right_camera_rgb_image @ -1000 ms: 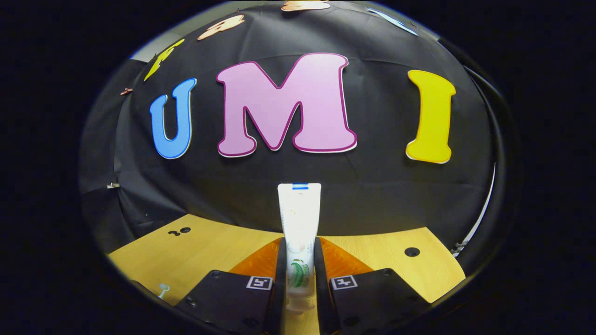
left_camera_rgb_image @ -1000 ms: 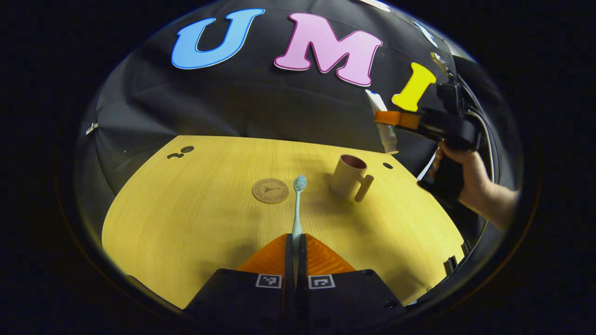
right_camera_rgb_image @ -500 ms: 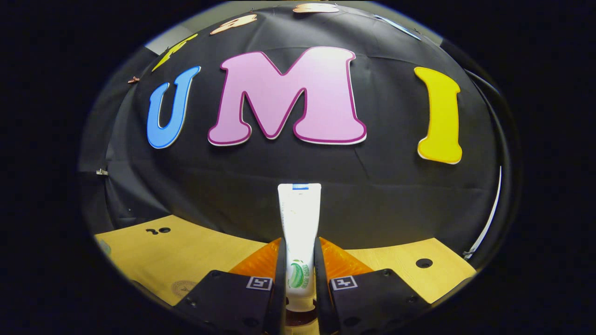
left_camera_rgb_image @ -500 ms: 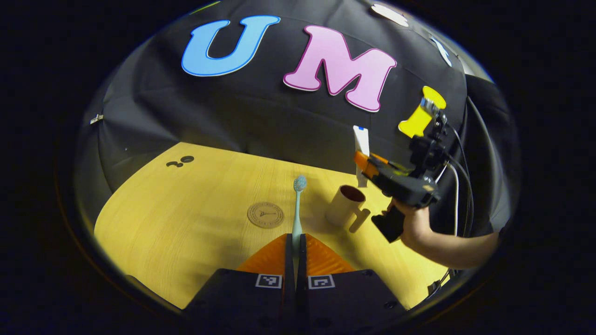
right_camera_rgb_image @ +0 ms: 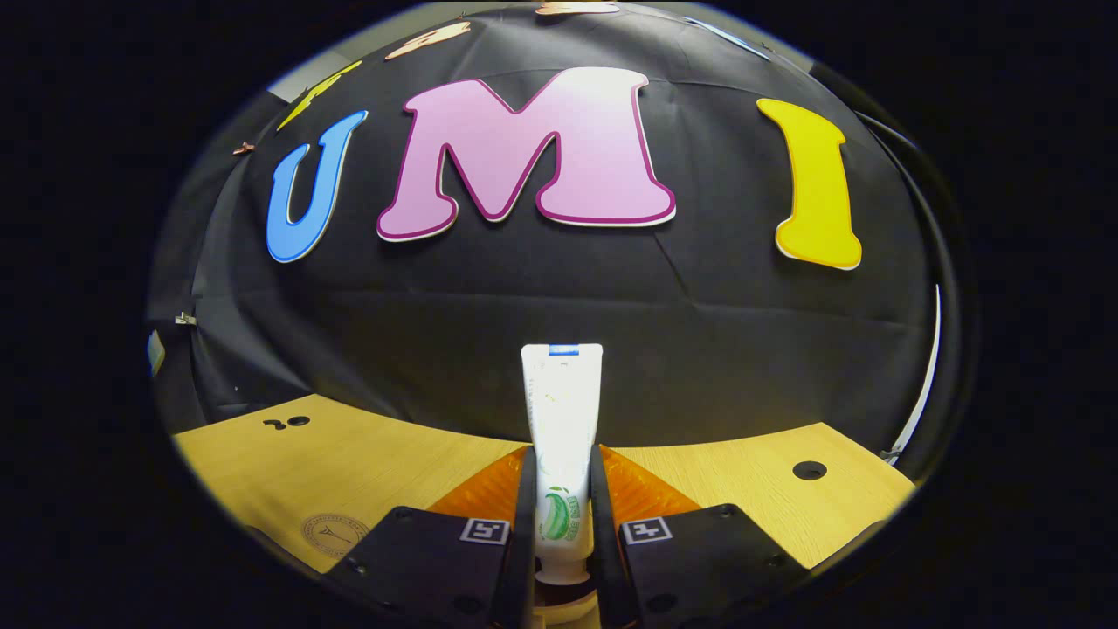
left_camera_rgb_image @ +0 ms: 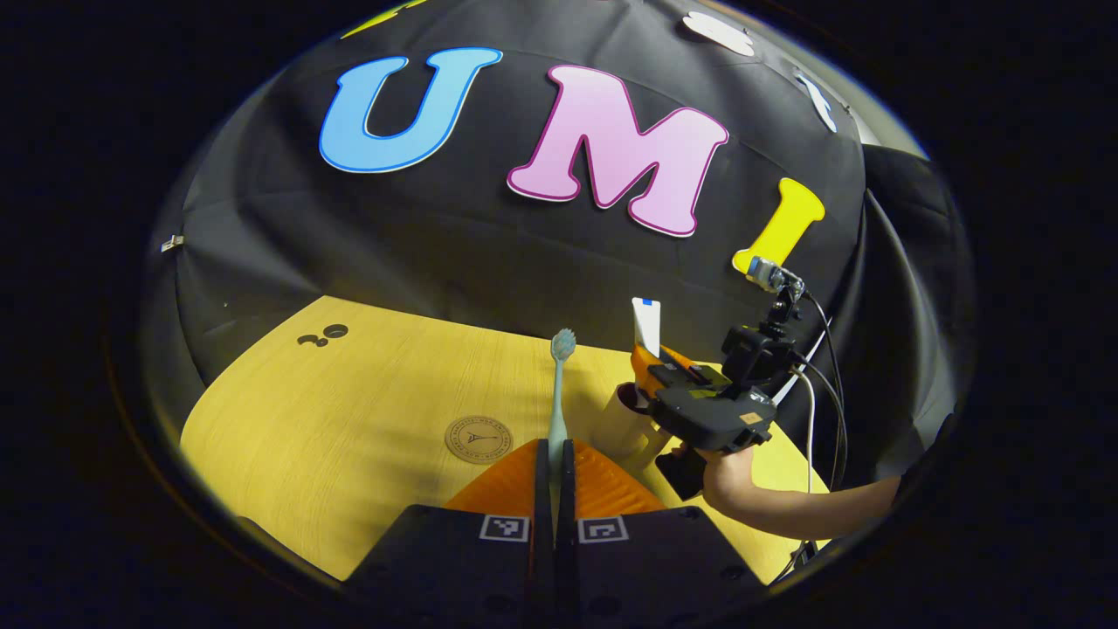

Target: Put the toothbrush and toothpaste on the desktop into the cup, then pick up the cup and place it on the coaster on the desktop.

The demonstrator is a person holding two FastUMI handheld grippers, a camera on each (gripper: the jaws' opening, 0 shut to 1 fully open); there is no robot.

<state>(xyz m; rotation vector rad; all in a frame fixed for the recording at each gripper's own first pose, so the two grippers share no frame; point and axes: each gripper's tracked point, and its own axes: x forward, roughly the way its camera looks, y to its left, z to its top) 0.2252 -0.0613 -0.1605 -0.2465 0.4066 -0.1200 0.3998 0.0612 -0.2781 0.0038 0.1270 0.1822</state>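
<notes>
In the left gripper view my left gripper (left_camera_rgb_image: 554, 447) is shut on a pale blue toothbrush (left_camera_rgb_image: 559, 384) whose bristle head points up and away, held above the table. To its right the beige cup (left_camera_rgb_image: 618, 425) stands on the wood, partly hidden by the right gripper (left_camera_rgb_image: 651, 371) held by a hand. That gripper holds the white toothpaste tube (left_camera_rgb_image: 647, 325) upright over the cup's mouth. In the right gripper view my right gripper (right_camera_rgb_image: 561, 476) is shut on the toothpaste tube (right_camera_rgb_image: 562, 419), cap end down, with the cup's rim (right_camera_rgb_image: 559, 603) just below.
A round brown coaster (left_camera_rgb_image: 478, 438) lies on the yellow wooden table (left_camera_rgb_image: 349, 411), left of the cup; the coaster (right_camera_rgb_image: 335, 534) also lies at lower left in the right gripper view. Small holes (left_camera_rgb_image: 321, 335) mark the table's far left, one hole (right_camera_rgb_image: 809, 470) its right. Cables (left_camera_rgb_image: 825, 384) trail from the right gripper.
The right gripper has come down and toward the cup with the toothpaste, now covering part of the cup. My left gripper keeps the toothbrush and has shifted slightly.
</notes>
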